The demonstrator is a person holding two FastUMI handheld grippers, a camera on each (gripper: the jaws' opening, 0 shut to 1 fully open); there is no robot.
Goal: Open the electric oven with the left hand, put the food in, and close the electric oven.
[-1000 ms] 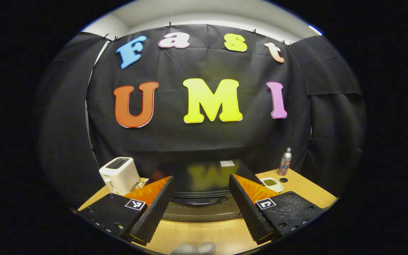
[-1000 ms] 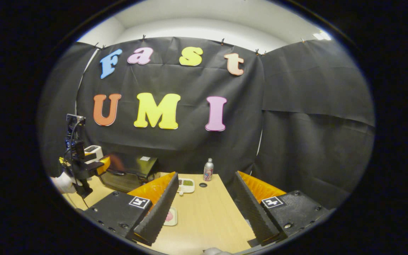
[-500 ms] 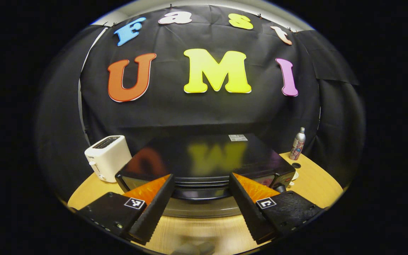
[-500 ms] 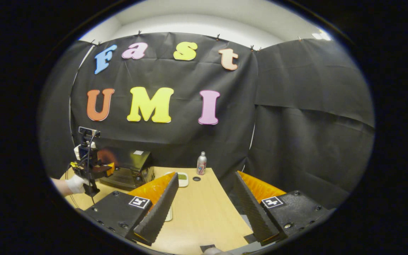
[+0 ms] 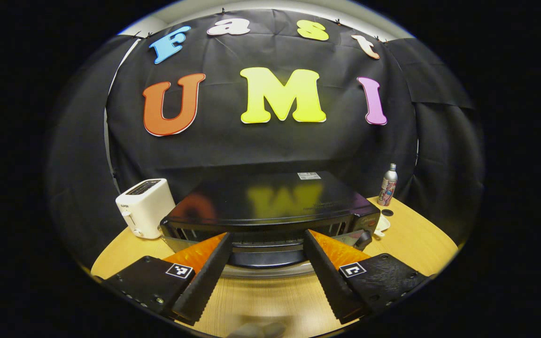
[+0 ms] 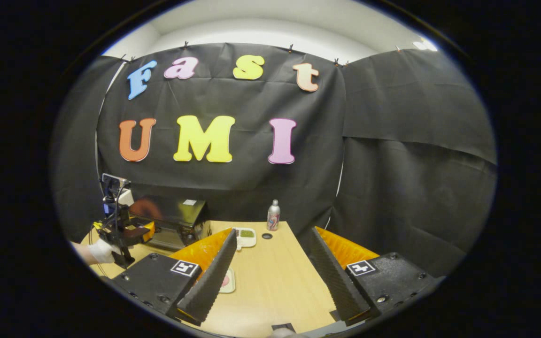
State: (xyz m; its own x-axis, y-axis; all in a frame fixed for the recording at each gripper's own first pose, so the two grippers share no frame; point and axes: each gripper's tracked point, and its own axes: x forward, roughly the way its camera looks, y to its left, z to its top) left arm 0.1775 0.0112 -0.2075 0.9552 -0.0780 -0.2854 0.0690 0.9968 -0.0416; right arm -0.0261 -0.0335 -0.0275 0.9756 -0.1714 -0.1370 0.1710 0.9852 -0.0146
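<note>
Light wood table (image 6: 275,281) in a booth, black cloth walls all round, pale ceiling strip above. On it: white toaster (image 5: 144,207) far left, black electric oven (image 5: 270,206) centre w/ glossy top, silver bottle (image 5: 387,179) at the back right corner, small dark disc beside it. In right gripper view a white tray w/ green food (image 6: 246,236) sits just right of the oven, and another small plate w/ sth pink (image 6: 227,282) lies nearer me, half hidden behind my finger.

My left gripper (image 5: 267,277) is level, pointing straight at the oven front, fingers spread wide either side of the dark door handle (image 5: 266,257); not touching it as far as I can tell. Door looks barely cracked at the top, can't be sure. From right gripper view my gloved left hand (image 6: 101,250) holds that gripper low at the oven's front.

Right gripper (image 6: 270,286) hangs over bare table, well apart from the oven, jaws wide, nothing betw. them.
</note>
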